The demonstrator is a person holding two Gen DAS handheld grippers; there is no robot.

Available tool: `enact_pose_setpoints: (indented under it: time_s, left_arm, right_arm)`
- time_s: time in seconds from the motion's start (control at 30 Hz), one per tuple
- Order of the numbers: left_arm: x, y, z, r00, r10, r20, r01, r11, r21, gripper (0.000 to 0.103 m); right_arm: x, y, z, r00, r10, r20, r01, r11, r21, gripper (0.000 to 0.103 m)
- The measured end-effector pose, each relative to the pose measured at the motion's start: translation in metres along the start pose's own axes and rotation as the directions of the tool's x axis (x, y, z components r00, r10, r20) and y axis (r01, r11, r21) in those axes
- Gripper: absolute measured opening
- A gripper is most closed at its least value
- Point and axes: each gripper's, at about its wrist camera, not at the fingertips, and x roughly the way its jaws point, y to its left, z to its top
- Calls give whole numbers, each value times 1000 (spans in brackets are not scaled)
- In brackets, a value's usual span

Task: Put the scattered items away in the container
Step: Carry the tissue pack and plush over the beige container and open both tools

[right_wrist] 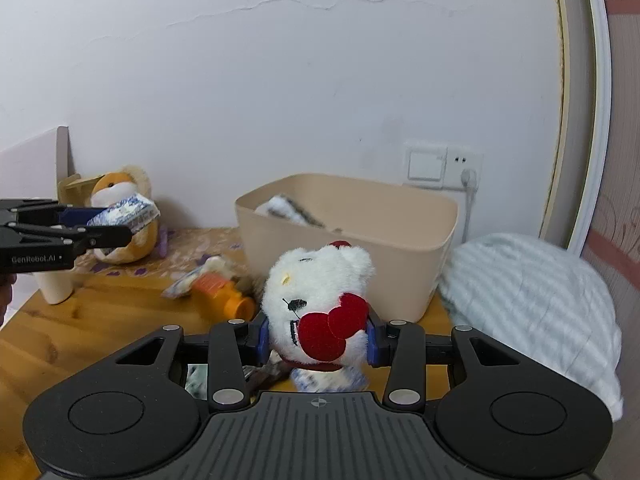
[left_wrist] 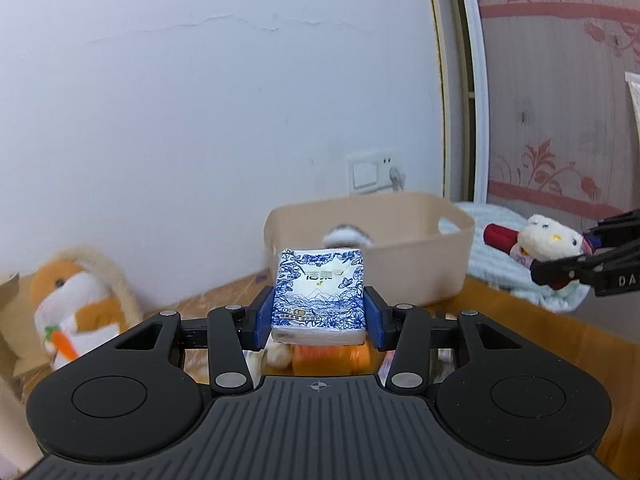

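My left gripper (left_wrist: pixel 319 320) is shut on a blue-and-white tissue pack (left_wrist: pixel 320 288), held above the wooden table, short of the beige bin (left_wrist: pixel 416 264). It also shows in the right wrist view (right_wrist: pixel 116 222) at far left, with the pack (right_wrist: pixel 128 212). My right gripper (right_wrist: pixel 316 340) is shut on a white plush bear with a red bow (right_wrist: pixel 316 300), in front of the bin (right_wrist: pixel 344 248). The bear shows in the left wrist view (left_wrist: pixel 548 240) at far right. The bin holds a grey-and-white item (right_wrist: pixel 286 208).
An orange hamster plush (right_wrist: pixel 120 196) sits at the back left by the wall. An orange bottle (right_wrist: pixel 220 290) and small packets (right_wrist: pixel 182 286) lie on the table (right_wrist: pixel 80 320). A white cup (right_wrist: pixel 56 286) stands at left. A pale striped pillow (right_wrist: pixel 540 300) lies right of the bin.
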Motion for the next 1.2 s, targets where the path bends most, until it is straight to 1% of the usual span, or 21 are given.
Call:
enact_pose_setpoints:
  time_s: [0.2,0.3,0.43,0.57,0.6,0.73,0.9,1.1,1.2]
  left_arm:
    - [26,-7,34,999,17,47,-15,1000,-26,47]
    - [44,-12,53,998,35,59,-32,998,-44,47]
    - [74,-17,76,998,31,59,-26,997,-71,47]
    - [114,-30,92,997,81,17,-80,996,-48,47]
    - [123,-32,94,996,83,13,-82,995,-50,47]
    - [157,-34,97,997,83,-10,-83,992,-96,47]
    - [197,-41,89,989,121,-82,-128,988,-85,47]
    - [225,-42,79,983,121,-139,-137,984,-112,47]
    - [234,-43,77,980,114,-166,-134,985,-110,47]
  right_arm:
    - [12,-14,25,999,-18,39,17,1000,5,39]
    - [21,-23,37,998,-25,50,25,1000,8,39]
    - [40,-35,51,998,-28,48,27,999,20,39]
    - [61,-45,65,999,-35,39,34,999,29,39]
    - [67,-47,68,998,-42,37,41,999,27,39]
    - [91,-53,76,998,-65,20,65,998,12,39]
    - [126,-62,75,998,-56,-40,58,997,44,39]
    - [157,-75,71,994,-51,-99,61,993,103,39]
    - [168,-79,72,991,-73,-116,86,991,104,39]
